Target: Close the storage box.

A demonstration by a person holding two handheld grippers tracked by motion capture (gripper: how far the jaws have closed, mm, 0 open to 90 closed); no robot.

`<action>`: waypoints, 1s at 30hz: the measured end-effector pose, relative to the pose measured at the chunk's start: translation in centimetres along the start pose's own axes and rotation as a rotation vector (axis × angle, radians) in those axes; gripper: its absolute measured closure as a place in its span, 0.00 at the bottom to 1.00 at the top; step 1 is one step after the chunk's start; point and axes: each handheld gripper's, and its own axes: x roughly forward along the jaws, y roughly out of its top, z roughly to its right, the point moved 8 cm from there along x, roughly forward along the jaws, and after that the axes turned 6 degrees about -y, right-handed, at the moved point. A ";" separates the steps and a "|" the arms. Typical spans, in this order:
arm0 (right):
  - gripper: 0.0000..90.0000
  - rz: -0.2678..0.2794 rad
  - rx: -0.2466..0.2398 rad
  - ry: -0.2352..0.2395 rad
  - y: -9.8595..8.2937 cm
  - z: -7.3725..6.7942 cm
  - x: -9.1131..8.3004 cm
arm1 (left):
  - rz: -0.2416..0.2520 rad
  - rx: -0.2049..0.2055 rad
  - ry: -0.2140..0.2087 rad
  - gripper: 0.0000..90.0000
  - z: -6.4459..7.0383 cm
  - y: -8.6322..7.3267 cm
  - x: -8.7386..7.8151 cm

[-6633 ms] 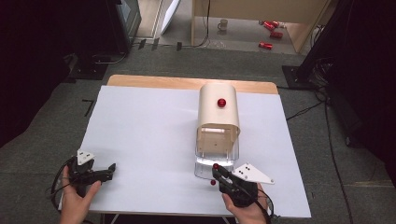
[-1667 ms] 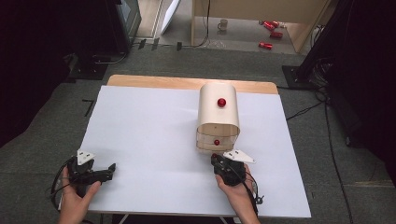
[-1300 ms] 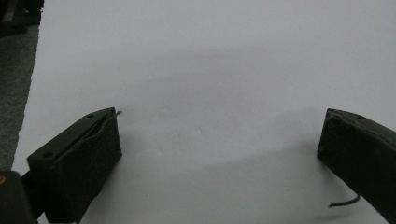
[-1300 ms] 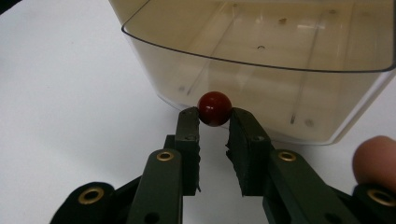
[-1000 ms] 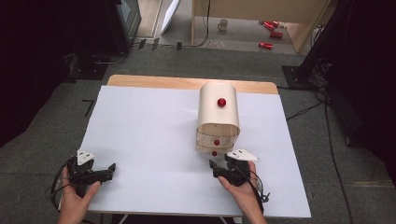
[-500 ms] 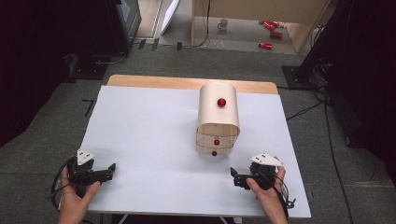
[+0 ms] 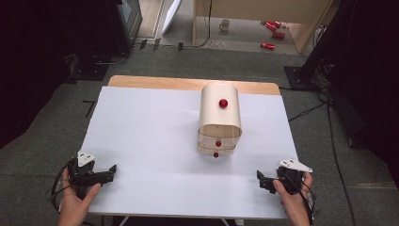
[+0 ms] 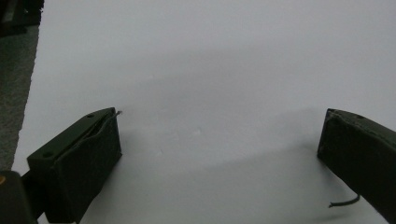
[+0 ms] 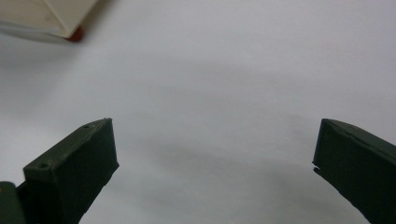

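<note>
1. Since the earliest picture, the lower drawer of the small wooden drawer chest (image 7: 219, 118) has gone from pulled out to pushed in, and the right gripper (image 7: 266, 180) has drawn back from the chest front to the near right edge of the table (image 7: 150, 132).
2. That chest stands right of the table's middle, its rounded top bearing one red knob (image 7: 223, 103), with two more red knobs (image 7: 217, 143) on the drawer fronts facing the person. Both drawers look closed, so what lies inside cannot be told.
3. In the right gripper view, the right gripper's jaws stand wide apart over bare white tabletop, gripping nothing; a corner of the chest and one red knob show at the top left.
4. At the near left corner, well apart from the chest, the left gripper (image 7: 109, 170) is likewise spread wide and empty, as the left gripper view confirms.
5. Judging by both tools parked at the near edge, clear of the chest, the work on the drawers seems finished or paused.
</note>
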 end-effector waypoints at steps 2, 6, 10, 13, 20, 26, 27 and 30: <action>0.00 -0.008 0.013 -0.011 -0.5 0.8 0.1 | 0.000 0.000 0.000 0.00 0.0 0.0 0.0; 0.00 -0.014 0.026 -0.048 -1.0 2.3 0.1 | -0.001 0.001 0.000 0.00 0.0 0.0 0.0; 0.00 -0.024 0.034 -0.072 -1.3 3.2 0.3 | 0.000 0.000 0.000 0.00 0.0 0.0 0.0; 0.00 -0.025 0.033 -0.092 -1.4 3.4 0.6 | 0.000 0.000 0.000 0.00 0.0 0.0 0.0; 0.00 -0.016 0.007 -0.082 -1.8 3.1 1.2 | -0.001 0.001 0.000 0.00 0.0 0.0 0.0; 0.00 0.008 0.009 -0.085 -1.9 3.1 1.2 | -0.001 0.001 0.000 0.00 0.0 0.0 0.0; 0.00 0.009 0.009 -0.085 -1.9 3.1 1.2 | -0.001 0.001 0.000 0.00 0.0 0.0 0.0; 0.00 0.010 0.010 -0.084 -1.9 3.1 1.2 | -0.001 0.001 0.000 0.00 0.0 0.0 0.0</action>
